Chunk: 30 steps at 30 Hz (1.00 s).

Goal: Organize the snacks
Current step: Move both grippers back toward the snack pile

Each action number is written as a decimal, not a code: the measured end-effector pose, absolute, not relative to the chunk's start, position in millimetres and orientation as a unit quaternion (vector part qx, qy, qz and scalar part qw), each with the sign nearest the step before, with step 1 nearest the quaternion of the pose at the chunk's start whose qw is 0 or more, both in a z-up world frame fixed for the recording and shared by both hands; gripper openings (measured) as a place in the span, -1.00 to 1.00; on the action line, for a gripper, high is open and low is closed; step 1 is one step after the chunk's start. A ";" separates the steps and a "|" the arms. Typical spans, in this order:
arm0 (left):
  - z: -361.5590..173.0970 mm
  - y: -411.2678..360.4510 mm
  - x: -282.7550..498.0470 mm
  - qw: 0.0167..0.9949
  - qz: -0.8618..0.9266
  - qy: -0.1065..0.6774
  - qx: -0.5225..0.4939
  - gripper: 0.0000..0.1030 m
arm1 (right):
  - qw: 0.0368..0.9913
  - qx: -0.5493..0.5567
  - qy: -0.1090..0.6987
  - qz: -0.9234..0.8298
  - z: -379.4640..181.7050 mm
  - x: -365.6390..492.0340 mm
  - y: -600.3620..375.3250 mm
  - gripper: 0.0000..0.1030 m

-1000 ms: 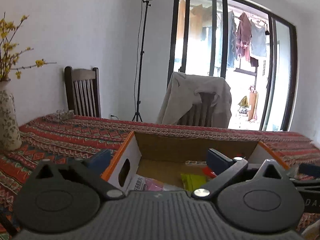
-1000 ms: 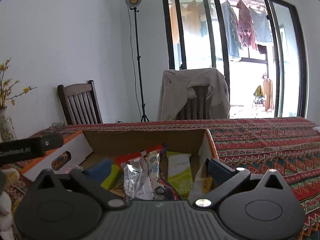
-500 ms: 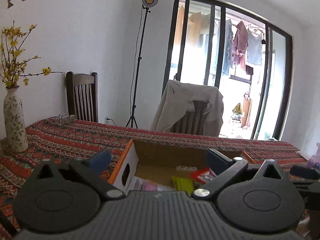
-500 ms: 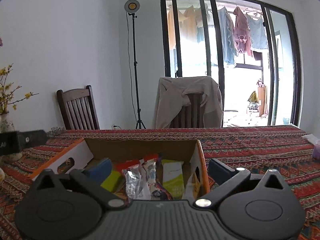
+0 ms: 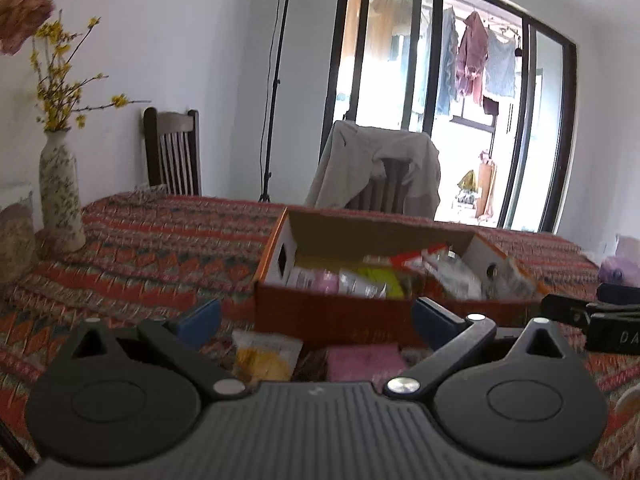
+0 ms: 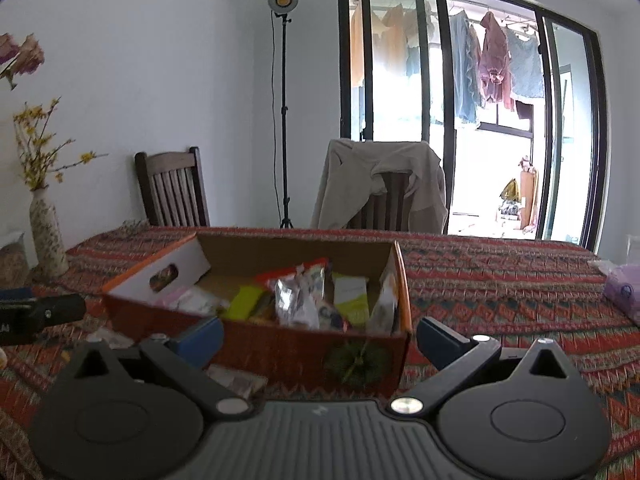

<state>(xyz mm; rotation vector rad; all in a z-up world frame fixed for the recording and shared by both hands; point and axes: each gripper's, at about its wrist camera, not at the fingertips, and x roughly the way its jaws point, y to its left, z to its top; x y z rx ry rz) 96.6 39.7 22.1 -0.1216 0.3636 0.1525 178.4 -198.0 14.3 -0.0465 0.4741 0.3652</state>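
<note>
Both hand-held grippers, left (image 5: 316, 320) and right (image 6: 320, 336), spread empty; yellow packet (image 5: 262, 358) and pink packet (image 5: 362, 362) hug the cardboard box (image 5: 340, 316) wall, so a grab risks shoving it.

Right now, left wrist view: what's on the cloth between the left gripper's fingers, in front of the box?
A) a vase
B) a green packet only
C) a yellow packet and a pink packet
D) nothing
C: a yellow packet and a pink packet lie outside the box, near the open left gripper.

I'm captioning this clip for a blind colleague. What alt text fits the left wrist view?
An open left gripper hovers above a yellow packet and a pink packet lying on a patterned tablecloth, just before an orange cardboard box full of snacks.
</note>
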 end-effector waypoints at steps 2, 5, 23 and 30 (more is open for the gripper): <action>15.5 41.2 86.3 0.978 0.078 0.183 -0.057 1.00 | 0.953 -0.022 0.240 0.183 10.2 169.8 -200.7 1.00; 5.8 42.4 73.3 0.978 0.077 0.186 -0.054 1.00 | 0.949 -0.017 0.252 0.188 1.3 156.5 -205.2 1.00; -22.7 42.9 54.5 0.980 0.082 0.173 -0.054 1.00 | 0.931 -0.024 0.306 0.199 -22.9 135.0 -193.0 1.00; -22.0 48.3 50.5 0.981 0.078 0.162 -0.073 1.00 | 0.922 -0.021 0.327 0.208 -27.4 131.0 -167.8 1.00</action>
